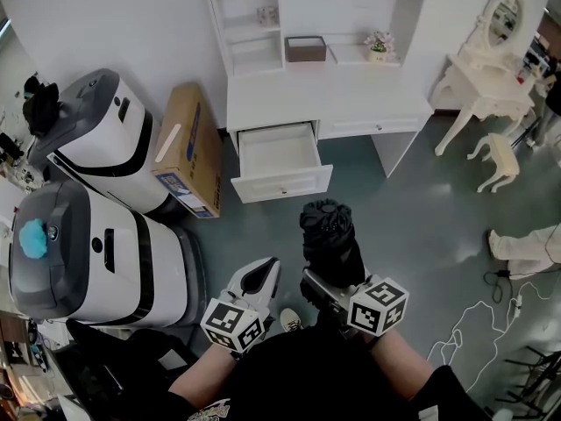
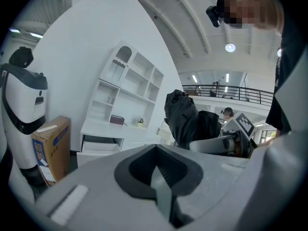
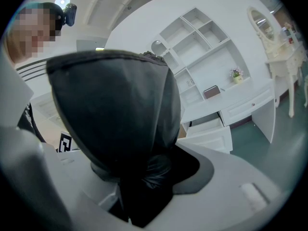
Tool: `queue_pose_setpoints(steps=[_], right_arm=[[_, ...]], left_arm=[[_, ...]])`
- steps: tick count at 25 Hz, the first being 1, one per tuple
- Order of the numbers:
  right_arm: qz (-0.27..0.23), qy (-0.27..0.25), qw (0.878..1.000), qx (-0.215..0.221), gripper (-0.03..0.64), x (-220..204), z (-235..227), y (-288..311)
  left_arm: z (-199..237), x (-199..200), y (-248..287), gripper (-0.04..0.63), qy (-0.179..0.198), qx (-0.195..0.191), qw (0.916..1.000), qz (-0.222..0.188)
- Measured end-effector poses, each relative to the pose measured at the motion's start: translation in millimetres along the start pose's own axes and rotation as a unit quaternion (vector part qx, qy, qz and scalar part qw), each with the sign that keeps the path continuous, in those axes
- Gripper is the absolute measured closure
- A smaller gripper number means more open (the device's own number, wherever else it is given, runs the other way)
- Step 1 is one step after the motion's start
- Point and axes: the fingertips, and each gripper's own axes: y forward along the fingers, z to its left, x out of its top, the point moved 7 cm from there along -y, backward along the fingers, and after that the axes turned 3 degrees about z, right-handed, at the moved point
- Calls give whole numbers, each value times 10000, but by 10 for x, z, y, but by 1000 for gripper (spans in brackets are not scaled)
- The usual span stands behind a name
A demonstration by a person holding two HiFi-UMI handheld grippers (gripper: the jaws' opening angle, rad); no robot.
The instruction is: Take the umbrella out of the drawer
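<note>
Umbrella point(image 1: 329, 235) is already clear of the open drawer point(image 1: 282, 184), standing up in the right gripper point(image 1: 326, 284), which is clamped on its lower end. Left gripper point(image 1: 260, 277) is pinched together on nothing. From here I'd just squeeze firmly, since slippery folded fabric could slide out, and carry it upright.

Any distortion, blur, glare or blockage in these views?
Head view: sharp, evenly lit, slight fisheye bend; the open drawer reads clearly. Left gripper view: strong fisheye, dark corners, one bright ceiling lamp. Right gripper view: the black umbrella, clamped in the right gripper, fills the centre and blocks much of the room.
</note>
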Motion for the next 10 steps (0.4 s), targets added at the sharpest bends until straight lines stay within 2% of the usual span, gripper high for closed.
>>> queue_pose_setpoints(steps=[10], right_arm=[[14,-14,10000,22,338,16,-13,55]], left_arm=[[42,-24,-18,595,-7,43,10000,30]])
